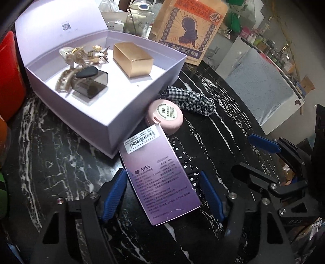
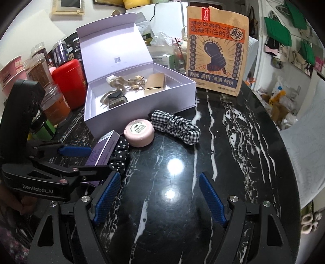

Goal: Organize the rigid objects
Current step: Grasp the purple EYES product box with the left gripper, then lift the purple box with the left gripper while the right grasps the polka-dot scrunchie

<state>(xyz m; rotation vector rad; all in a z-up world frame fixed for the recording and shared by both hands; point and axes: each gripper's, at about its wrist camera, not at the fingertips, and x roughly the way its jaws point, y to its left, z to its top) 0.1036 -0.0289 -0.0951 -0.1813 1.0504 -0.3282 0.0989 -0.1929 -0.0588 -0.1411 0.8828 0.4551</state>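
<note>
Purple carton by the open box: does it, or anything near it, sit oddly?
Yes. The purple carton lies askew between the left gripper's fingers, one side propped on the polka-dot scrunchie rather than flat on the marble table. Its end butts the pink round case. Nothing spilled or damaged.

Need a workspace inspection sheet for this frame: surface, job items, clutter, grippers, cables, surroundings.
Surface: black white-veined marble table, glossy, lamp glare.
Job's things: open lilac cardboard box holding gold carton, hair clips, dark case; purple "EYES" carton and pink round compact outside it.
Clutter: gingham scrunchie, polka-dot scrunchie, brown paper bag, red canister, jars.
Grippers: left hand-held gripper straddles the purple carton, pads not visibly pressing; right hand-held gripper open, nothing between its fingers.
Cables: one dark cord behind the box.
Surroundings: crowded shelves, hanging green items.
</note>
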